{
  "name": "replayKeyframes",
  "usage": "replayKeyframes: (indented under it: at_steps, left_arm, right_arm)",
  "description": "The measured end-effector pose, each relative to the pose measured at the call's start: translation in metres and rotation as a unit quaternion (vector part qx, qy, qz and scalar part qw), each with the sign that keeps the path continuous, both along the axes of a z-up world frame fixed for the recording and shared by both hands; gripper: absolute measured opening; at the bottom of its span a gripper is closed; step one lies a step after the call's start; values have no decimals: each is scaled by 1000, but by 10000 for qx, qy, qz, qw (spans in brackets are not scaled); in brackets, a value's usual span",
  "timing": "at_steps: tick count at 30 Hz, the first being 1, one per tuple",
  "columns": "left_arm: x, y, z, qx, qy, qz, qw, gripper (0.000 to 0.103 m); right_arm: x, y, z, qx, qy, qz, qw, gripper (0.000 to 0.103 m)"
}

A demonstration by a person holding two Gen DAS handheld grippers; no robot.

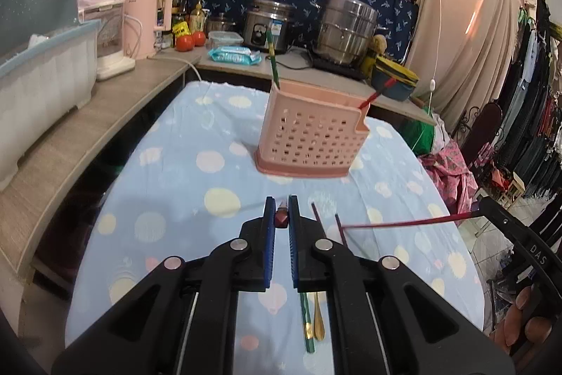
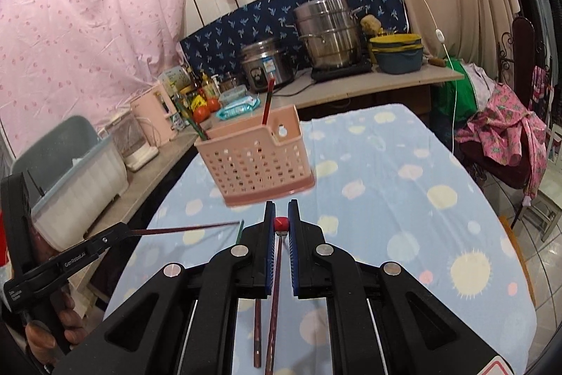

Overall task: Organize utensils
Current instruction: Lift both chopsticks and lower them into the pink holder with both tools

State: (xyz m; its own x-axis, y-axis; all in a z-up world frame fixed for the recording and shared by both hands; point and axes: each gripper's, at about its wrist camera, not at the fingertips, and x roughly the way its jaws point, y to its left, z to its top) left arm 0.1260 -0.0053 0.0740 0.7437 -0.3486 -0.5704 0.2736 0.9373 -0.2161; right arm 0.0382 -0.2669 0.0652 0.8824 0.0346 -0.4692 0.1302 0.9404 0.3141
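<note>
My left gripper (image 1: 281, 211) is clenched on one dark red chopstick (image 1: 281, 219), mid-frame. My right gripper (image 2: 281, 217) is clenched on another red chopstick (image 2: 281, 223). One pink perforated holder (image 1: 311, 136) stands at centre on the spotted cloth (image 1: 182, 185), containing two sticks: one green (image 1: 272, 58), one red (image 1: 377, 92). Lower centre lie one green chopstick (image 1: 305, 318) and one gold spoon (image 1: 319, 318).

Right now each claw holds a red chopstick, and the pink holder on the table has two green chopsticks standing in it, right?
Not quite. The left wrist view shows the pink holder with one green chopstick and one red chopstick, not two green. The rest stands: the left claw holds the left-hand red stick and the right claw the right-hand red stick.
</note>
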Motion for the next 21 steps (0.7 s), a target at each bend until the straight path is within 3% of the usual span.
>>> replayKeyframes:
  at_steps: [13,21]
  left_arm:
    - [42,-8,49,-62,-528,92,9985,7]
    - [63,-16,107,-204,-1124,28,9934,7]
  right_arm:
    - [39,-23,38,89,-445,-113,9989,7]
    - [71,-31,83,242,-988,-24,9948,7]
